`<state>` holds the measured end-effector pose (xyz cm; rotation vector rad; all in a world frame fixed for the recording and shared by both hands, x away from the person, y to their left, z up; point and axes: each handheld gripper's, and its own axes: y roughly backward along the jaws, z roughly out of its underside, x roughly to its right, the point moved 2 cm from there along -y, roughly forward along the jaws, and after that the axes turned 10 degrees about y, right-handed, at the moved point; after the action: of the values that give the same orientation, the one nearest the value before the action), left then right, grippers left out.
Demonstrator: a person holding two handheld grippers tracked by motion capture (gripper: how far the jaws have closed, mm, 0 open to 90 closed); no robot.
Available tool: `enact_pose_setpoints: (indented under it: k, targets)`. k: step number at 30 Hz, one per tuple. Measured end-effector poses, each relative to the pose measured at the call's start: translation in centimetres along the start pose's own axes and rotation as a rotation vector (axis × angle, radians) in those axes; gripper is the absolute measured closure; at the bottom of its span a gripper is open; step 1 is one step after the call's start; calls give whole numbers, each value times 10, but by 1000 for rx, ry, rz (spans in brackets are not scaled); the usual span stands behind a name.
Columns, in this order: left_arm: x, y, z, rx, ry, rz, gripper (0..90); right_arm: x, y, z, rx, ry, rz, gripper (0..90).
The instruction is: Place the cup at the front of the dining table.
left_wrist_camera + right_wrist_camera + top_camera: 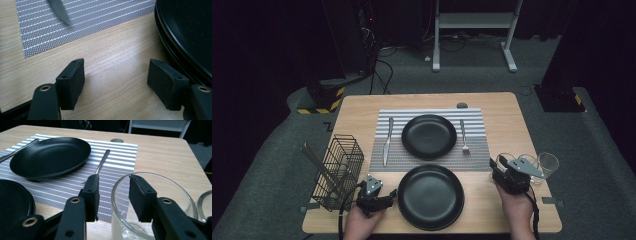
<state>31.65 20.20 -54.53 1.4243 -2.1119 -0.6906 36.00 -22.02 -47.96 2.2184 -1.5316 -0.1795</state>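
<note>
Right gripper straddles a glass's rim

The right gripper (112, 195) has one jaw inside the clear round drinking glass (152, 202) and one outside, not yet pinching (a rim grip, likely for lifting), beside the striped grey placemat (117, 152); the left gripper (117, 82) gapes empty near the black round plate (190, 32).

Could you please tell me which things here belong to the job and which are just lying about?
In hand: right gripper, glass, left gripper, near plate.
Lying about: far plate, knife, fork, placemat, wire basket, second glass.
</note>
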Motion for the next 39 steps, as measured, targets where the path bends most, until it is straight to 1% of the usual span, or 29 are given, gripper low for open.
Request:
enact_pose_setpoints:
  k: [3, 4, 6, 8, 10, 12, 17, 21, 24, 30, 33, 34, 37, 38, 39]
  targets:
    - [0, 0, 0, 0, -1, 0, 303, 1, 0, 2, 3, 3, 8, 670]
    - [0, 0, 0, 0, -1, 0, 304, 1, 1, 3, 8, 16, 12, 703]
    - [0, 0, 0, 0, -1, 0, 304, 0, 1, 3, 7, 18, 12, 713]
    - [0, 0, 0, 0, -1, 1, 304, 0, 3, 3, 7, 34, 12, 753]
    - [0, 0, 0, 0, -1, 1, 304, 1, 3, 3, 8, 30, 3, 762]
    - [0, 0, 0, -1, -4, 2, 303, 0, 4, 2, 11, 36, 7, 782]
    - [0, 1, 0, -2, -4, 2, 303, -1, 5, 2, 12, 30, 2, 786]
    - [0, 0, 0, -1, -3, 5, 304, -6, 8, 2, 11, 48, -7, 787]
    - [0, 0, 0, 0, -3, 5, 304, -8, 9, 2, 12, 50, -9, 787]
    - [1, 1, 0, -3, -4, 4, 303, -20, 12, 1, 13, 54, -39, 788]
    - [1, 1, 0, -4, -5, 5, 302, -27, 14, 0, 19, 69, -55, 788]
    - [1, 1, 0, -4, -5, 5, 302, -27, 14, 0, 19, 69, -55, 788]
    - [1, 1, 0, -3, -5, 5, 302, -36, 15, -1, 23, 74, -73, 789]
    - [1, 1, 0, -3, -5, 5, 302, -41, 15, -2, 21, 84, -85, 789]
    - [1, 1, 0, -3, -5, 5, 302, -41, 15, -2, 21, 84, -85, 789]
